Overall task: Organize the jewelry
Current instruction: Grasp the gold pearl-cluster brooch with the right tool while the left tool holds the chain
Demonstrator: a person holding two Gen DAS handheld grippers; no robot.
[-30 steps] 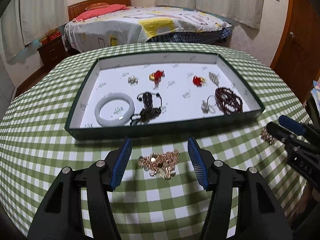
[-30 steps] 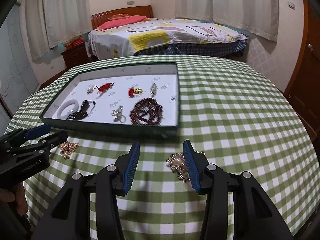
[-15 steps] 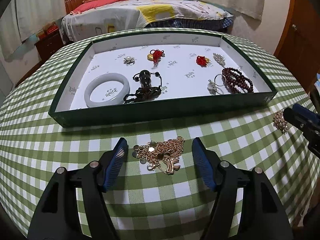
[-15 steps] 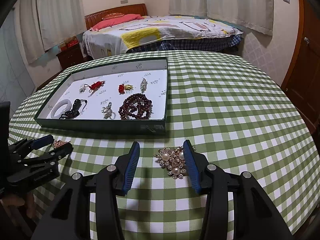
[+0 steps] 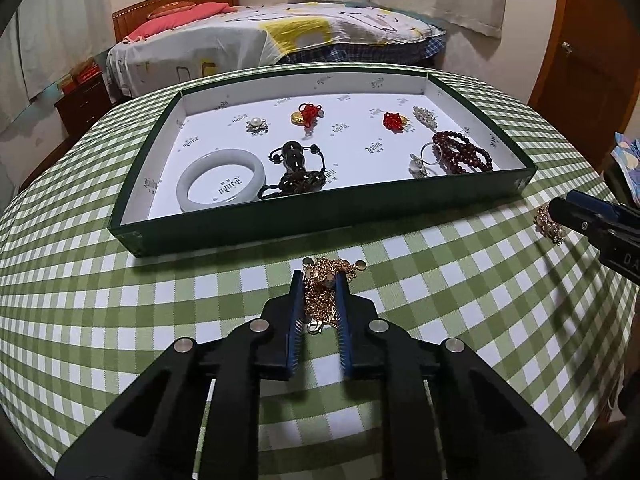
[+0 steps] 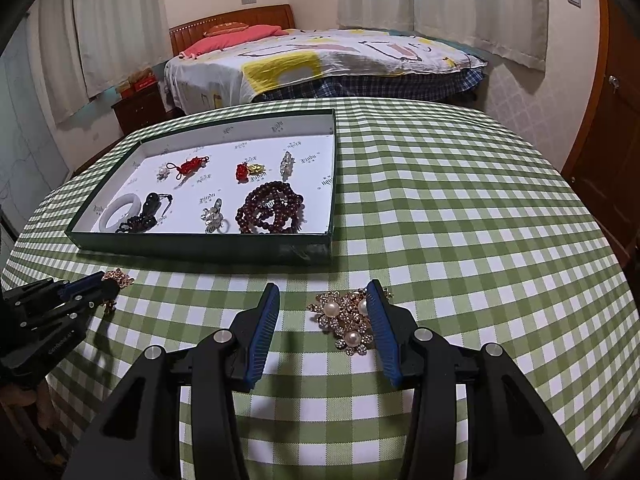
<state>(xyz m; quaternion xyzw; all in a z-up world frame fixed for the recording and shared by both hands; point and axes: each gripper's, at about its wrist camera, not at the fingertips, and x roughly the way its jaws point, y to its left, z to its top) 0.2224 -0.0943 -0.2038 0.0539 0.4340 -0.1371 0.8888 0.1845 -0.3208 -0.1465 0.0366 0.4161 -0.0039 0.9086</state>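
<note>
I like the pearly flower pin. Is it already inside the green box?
No, the pearl brooch lies on the checked tablecloth in front of the green box, between the right gripper's open jaws.

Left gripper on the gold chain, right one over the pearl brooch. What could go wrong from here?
1. The left gripper is closing on a bunched gold chain; loose loops beyond the fingertips may snag or slip out on the lift.
2. The tray wall stands right ahead; a low carry could drag the chain against it.
3. The pearl brooch sits against one finger of the open right gripper, so closing may push it sideways.
</note>
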